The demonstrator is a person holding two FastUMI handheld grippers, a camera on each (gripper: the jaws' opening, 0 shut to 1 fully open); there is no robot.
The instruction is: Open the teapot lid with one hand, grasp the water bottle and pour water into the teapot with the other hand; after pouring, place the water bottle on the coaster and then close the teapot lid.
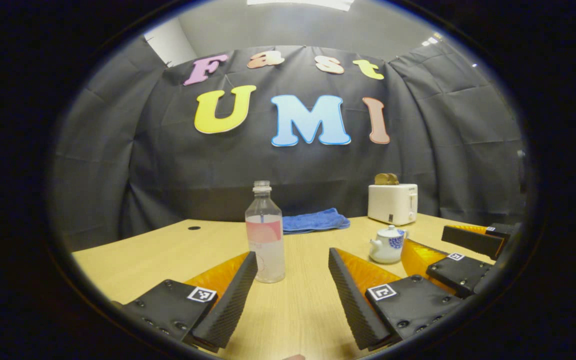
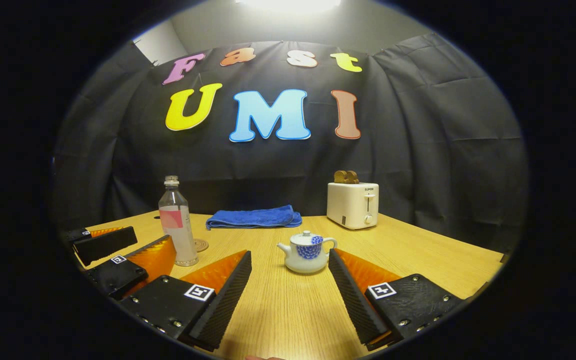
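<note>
Table (image 2: 278, 310), wood-grain; wall perhaps cloth.

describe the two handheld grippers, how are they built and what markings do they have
The left gripper and the right gripper look alike: two long wedge-shaped fingers with ribbed inner faces, translucent orange backing, and black bolted mounting blocks, each bearing a small square black-and-white tag. No cables or sleeves are visible.

Both views sit low over the table (image 1: 133, 250) facing the back wall — sharing bottle (image 1: 265, 232), teapot (image 2: 307, 253), toaster (image 2: 352, 205).
</note>
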